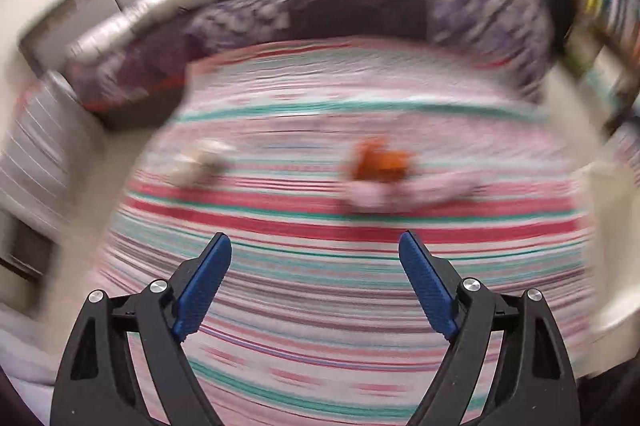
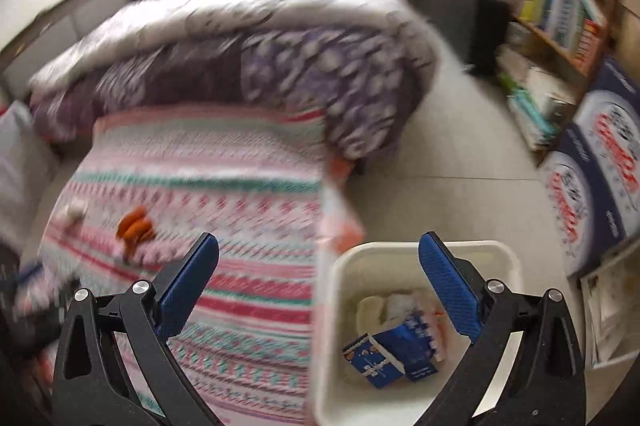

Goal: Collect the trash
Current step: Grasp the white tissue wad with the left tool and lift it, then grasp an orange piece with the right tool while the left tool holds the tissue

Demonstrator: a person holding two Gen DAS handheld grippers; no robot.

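Both pairs of fingers spread, nothing between them: left gripper (image 1: 315, 246) over the striped pink-and-teal bedspread (image 1: 320, 306), right gripper (image 2: 319, 246) near the bed edge. Below it, white plastic bin (image 2: 340, 306) on the floor already holds a torn blue carton (image 2: 396, 354) and pale wrappers. Farther up the bed: crumpled orange scrap (image 1: 378, 160) and a pale crumpled piece (image 1: 200, 162), uncollected. Partly done.

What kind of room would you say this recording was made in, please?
Most likely a bedroom: a bed with a striped sheet, a folded purple quilt at its far end, and a bookshelf along the wall. A white trash bin stands beside the bed.
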